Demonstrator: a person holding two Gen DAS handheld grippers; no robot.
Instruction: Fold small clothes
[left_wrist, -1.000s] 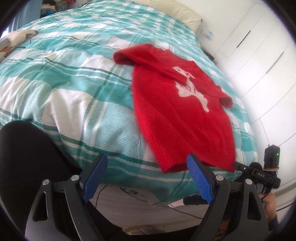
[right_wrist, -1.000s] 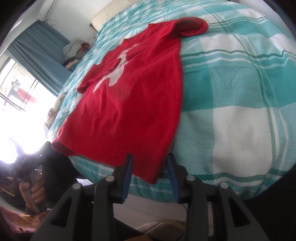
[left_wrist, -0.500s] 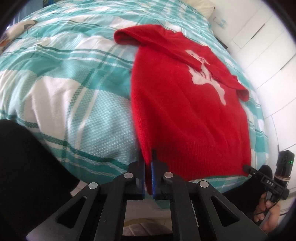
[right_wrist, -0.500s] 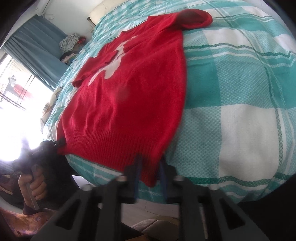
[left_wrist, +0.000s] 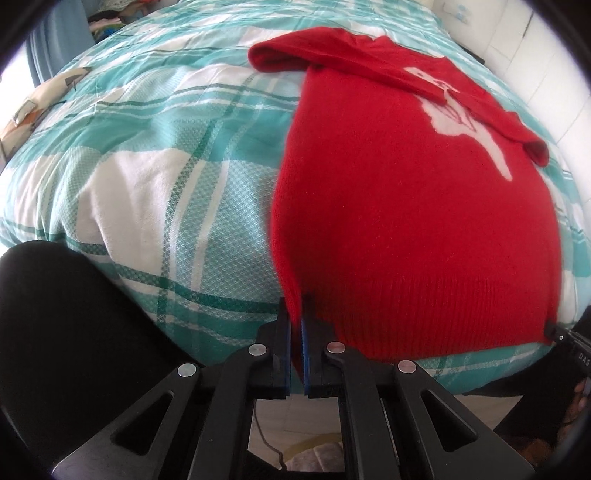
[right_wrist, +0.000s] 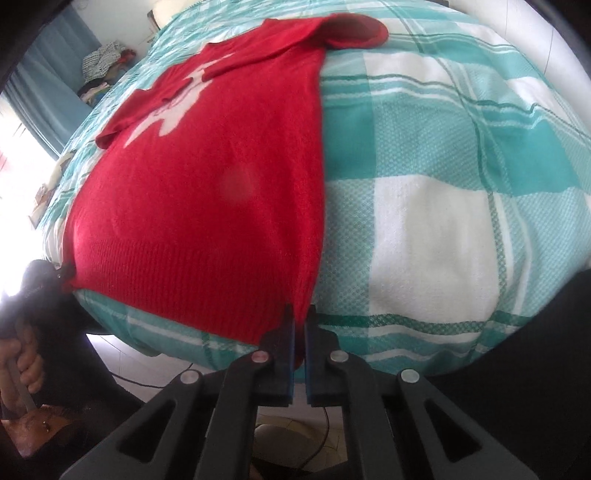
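A small red knit sweater (left_wrist: 413, 206) with a white figure on its front lies flat on the bed, sleeves folded across the chest, hem towards me. It also shows in the right wrist view (right_wrist: 207, 206). My left gripper (left_wrist: 296, 325) is shut on the hem's left corner. My right gripper (right_wrist: 299, 321) is shut on the hem's right corner. Each gripper shows at the edge of the other's view, at the opposite corner of the hem.
The bed has a teal and white checked cover (left_wrist: 155, 177) that reaches to its near edge. White wardrobe doors (left_wrist: 546, 55) stand to the right. A blue curtain (right_wrist: 48, 92) and a pile of clothes (right_wrist: 103, 62) are at the far left.
Both grippers moved in to the hem corners and closed on them. They stood open just short of the hem a second ago. The sweater now fills more of both views.
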